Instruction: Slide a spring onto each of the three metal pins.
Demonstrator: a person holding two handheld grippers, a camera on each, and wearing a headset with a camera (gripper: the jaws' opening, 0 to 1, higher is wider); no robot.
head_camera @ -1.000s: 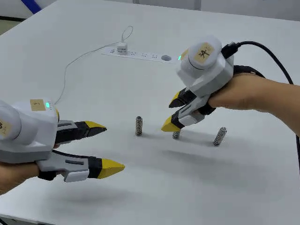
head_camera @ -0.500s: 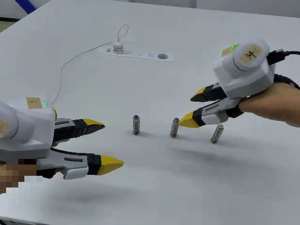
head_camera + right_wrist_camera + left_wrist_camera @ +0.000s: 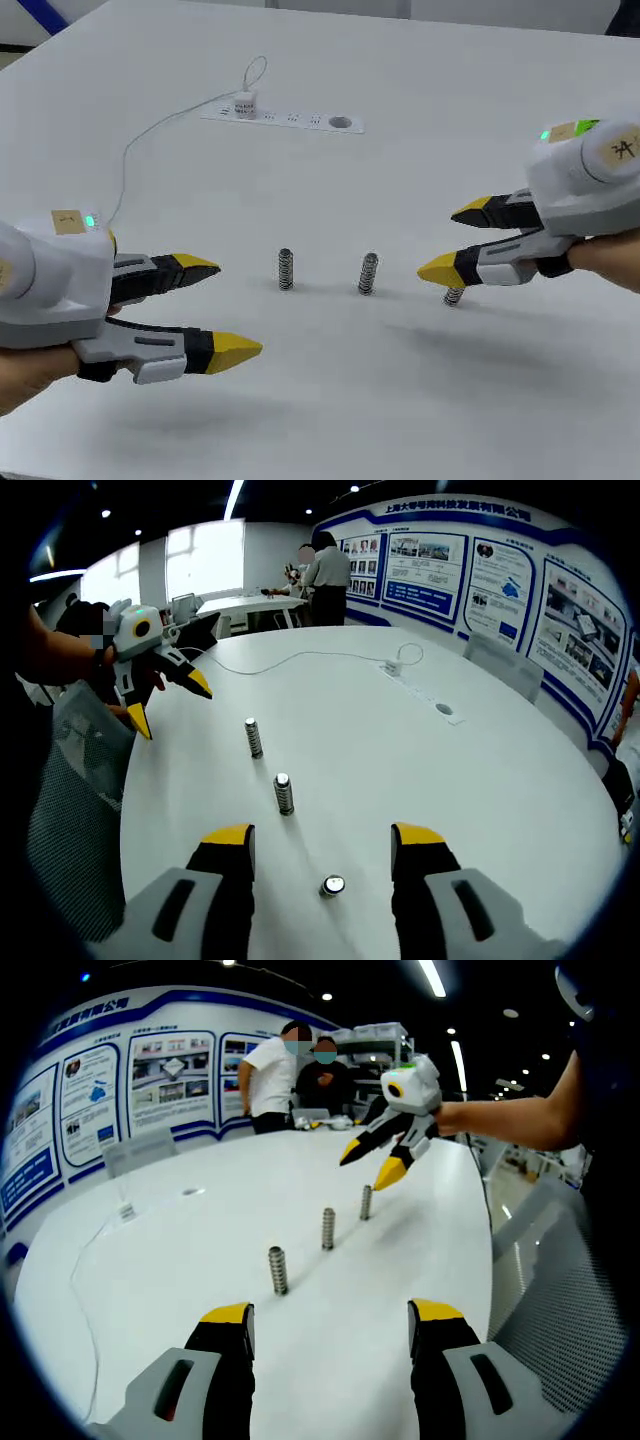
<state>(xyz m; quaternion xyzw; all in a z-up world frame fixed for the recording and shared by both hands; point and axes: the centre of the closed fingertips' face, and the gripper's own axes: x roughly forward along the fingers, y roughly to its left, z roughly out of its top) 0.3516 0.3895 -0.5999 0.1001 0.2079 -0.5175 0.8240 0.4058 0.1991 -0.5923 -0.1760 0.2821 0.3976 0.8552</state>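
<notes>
A broad white counter (image 3: 330, 400) with a matte, bare top carries the work. Three springs stand upright on it in a row, set apart from each other: the left spring (image 3: 286, 269), the middle spring (image 3: 368, 273) and the right spring (image 3: 453, 296), whose upper part is hidden behind the right gripper's lower jaw in the head view. In the right gripper view a round metal top shows at the end of the nearest one.

The left gripper (image 3: 235, 307) hovers above the counter's near left side, jaws spread and empty, well apart from the springs. The right gripper (image 3: 440, 241) hangs at the right, jaws likewise apart and holding nothing, just above the right spring.

Farther back lies a white power strip (image 3: 285, 117) with a thin cable (image 3: 150, 135) curling off to the left.

Blue-and-white posters (image 3: 120, 1070) line the wall, two people (image 3: 295, 1075) stand beyond the counter, and strip lights (image 3: 435, 975) run across a dark ceiling.
</notes>
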